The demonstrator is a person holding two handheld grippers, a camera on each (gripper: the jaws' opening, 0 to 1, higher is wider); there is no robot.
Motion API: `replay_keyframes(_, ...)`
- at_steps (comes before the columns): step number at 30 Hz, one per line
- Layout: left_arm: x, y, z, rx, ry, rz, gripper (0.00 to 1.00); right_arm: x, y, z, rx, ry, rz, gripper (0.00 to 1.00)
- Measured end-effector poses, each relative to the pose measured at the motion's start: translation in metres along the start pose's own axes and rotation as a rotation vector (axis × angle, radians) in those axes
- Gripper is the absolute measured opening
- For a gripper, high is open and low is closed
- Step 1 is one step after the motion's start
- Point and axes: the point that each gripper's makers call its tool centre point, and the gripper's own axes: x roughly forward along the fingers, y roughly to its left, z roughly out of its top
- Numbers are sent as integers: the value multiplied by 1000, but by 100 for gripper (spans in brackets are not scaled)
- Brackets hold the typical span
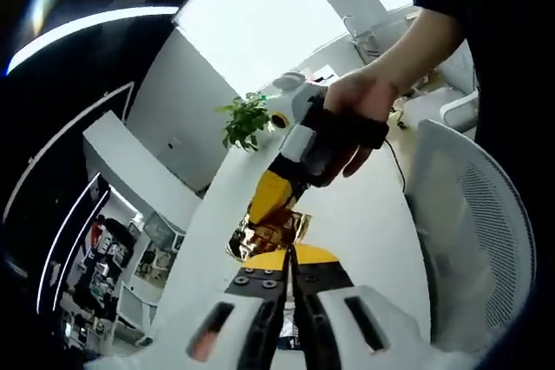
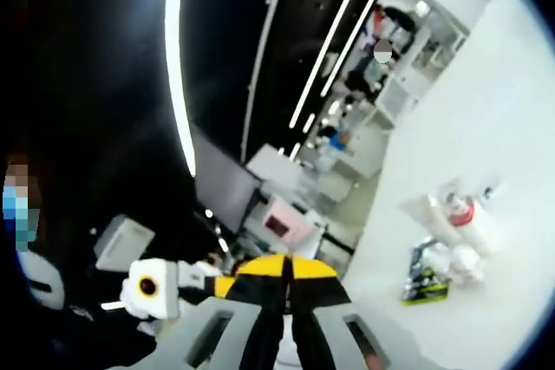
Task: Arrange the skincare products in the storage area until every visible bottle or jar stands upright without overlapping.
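Left gripper [image 1: 290,335] jaws closed, empty. Right gripper [image 2: 286,340] likewise. Blurred skincare products [image 2: 447,244] clustered on white table [image 2: 486,145], orientation unclear; plant [image 1: 245,120] nearby.

**Surroundings noted, non-task items only**

In my left gripper view I saw a green potted plant [image 1: 245,121] near the far end of a long white table [image 1: 364,214], and a white mesh office chair [image 1: 477,240] just beside that table. Dark shelving [image 1: 104,257] stood well off to the other side. In my right gripper view, bright ceiling light strips [image 2: 325,49] ran across a black ceiling.
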Motion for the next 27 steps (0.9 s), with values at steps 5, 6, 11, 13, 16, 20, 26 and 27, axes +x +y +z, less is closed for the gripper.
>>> replay_keyframes(5, -8, 11, -4, -467, -134, 55, 31, -4, 6, 11, 19, -66, 32, 0)
replay_keyframes(6, -9, 14, -6, -550, -151, 70, 38, -4, 7, 12, 5, -70, 32, 0)
replay_keyframes(11, -10, 22, -5, -878, -288, 84, 53, -2, 19, 17, -10, -106, 78, 0)
replay_keyframes(13, -11, 23, -1, -983, -352, 67, 52, -3, 23, 19, -24, -125, 90, 0)
replay_keyframes(16, -13, 27, 7, -1137, -462, 47, 50, -3, 28, 22, -13, -149, 112, 0)
replay_keyframes(20, -13, 28, 9, -1224, -516, 43, 48, -6, 37, 26, -50, -189, 153, 0)
replay_keyframes(26, -16, 29, 21, -1311, -600, 24, 42, -5, 51, 26, -84, -221, 201, 0)
replay_keyframes(27, -17, 30, 23, -1327, -619, 20, 40, -5, 54, 26, -85, -228, 211, 0)
